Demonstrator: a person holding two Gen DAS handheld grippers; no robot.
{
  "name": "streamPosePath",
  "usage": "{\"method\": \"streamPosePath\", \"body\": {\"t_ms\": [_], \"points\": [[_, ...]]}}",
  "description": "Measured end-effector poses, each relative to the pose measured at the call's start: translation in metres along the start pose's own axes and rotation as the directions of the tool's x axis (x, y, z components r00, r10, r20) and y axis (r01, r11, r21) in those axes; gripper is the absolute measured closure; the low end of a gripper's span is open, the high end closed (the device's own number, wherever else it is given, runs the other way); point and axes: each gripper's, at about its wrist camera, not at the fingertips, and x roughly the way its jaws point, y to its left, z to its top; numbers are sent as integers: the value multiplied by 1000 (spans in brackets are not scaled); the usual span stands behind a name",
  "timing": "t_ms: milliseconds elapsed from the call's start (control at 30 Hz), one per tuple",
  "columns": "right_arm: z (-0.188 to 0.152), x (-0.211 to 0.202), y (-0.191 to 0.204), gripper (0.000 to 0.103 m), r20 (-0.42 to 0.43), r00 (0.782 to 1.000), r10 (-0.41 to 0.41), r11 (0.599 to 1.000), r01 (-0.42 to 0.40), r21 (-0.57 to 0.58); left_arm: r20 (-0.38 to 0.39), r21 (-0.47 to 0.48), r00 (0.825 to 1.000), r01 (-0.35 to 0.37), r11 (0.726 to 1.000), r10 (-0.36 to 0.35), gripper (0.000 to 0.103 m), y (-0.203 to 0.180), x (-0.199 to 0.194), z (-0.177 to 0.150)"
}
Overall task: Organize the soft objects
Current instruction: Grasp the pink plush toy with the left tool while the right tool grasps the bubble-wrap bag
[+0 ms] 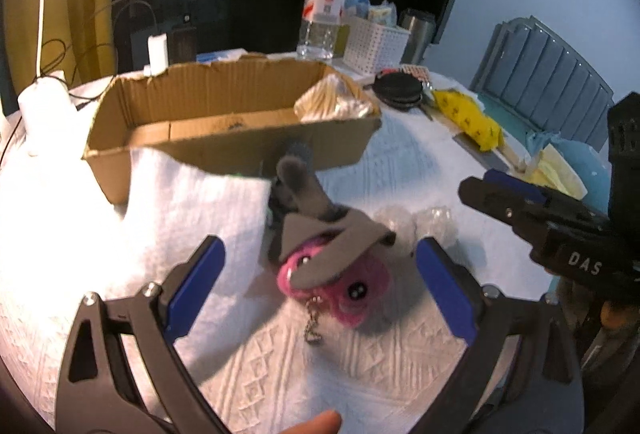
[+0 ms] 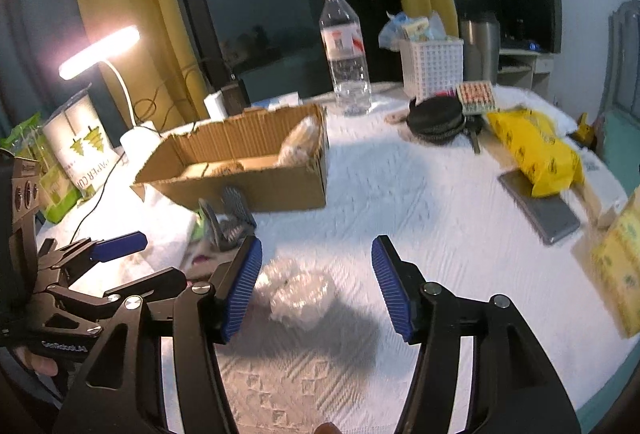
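Note:
A pink plush toy [image 1: 336, 274] with grey ears and a small chain lies on the white tablecloth, between the wide-open fingers of my left gripper [image 1: 320, 274]. A white folded cloth [image 1: 192, 218] lies to its left. An open cardboard box [image 1: 224, 137] stands behind and holds a tan soft item [image 1: 332, 101] at its right end. My right gripper [image 2: 316, 282] is open over a crumpled clear plastic bundle [image 2: 300, 294], which also shows in the left wrist view [image 1: 416, 222]. The right gripper appears at the right in the left wrist view [image 1: 520, 209].
Behind the box stand a water bottle [image 2: 344, 53], a white perforated basket [image 2: 432, 65] and a lamp [image 2: 100, 53]. A black round case [image 2: 436, 121], a yellow packet [image 2: 536, 149] and a grey phone [image 2: 540, 205] lie right. A paper cup pack [image 2: 80, 141] stands left.

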Motion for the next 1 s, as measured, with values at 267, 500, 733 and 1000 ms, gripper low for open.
{"method": "streamPosePath", "body": {"t_ms": [267,500,733,1000], "points": [[-15,28,-5,42,-64,998,28,999,-25,36,-47,4,999,-10,1000,11,6,-3,11,-13],[-22,47,-7,42,-137,985,103,994,-96,52,-78,13,997,-26,1000,27,6,-10,23,-17],[-22,45,-7,73,-151,974,171,985,-167,39,-103,30,994,-46,998,49,6,-18,34,-17],[-23,24,-34,74,-107,987,118,992,-112,61,-105,48,993,-51,998,56,7,-24,45,-13]]}}
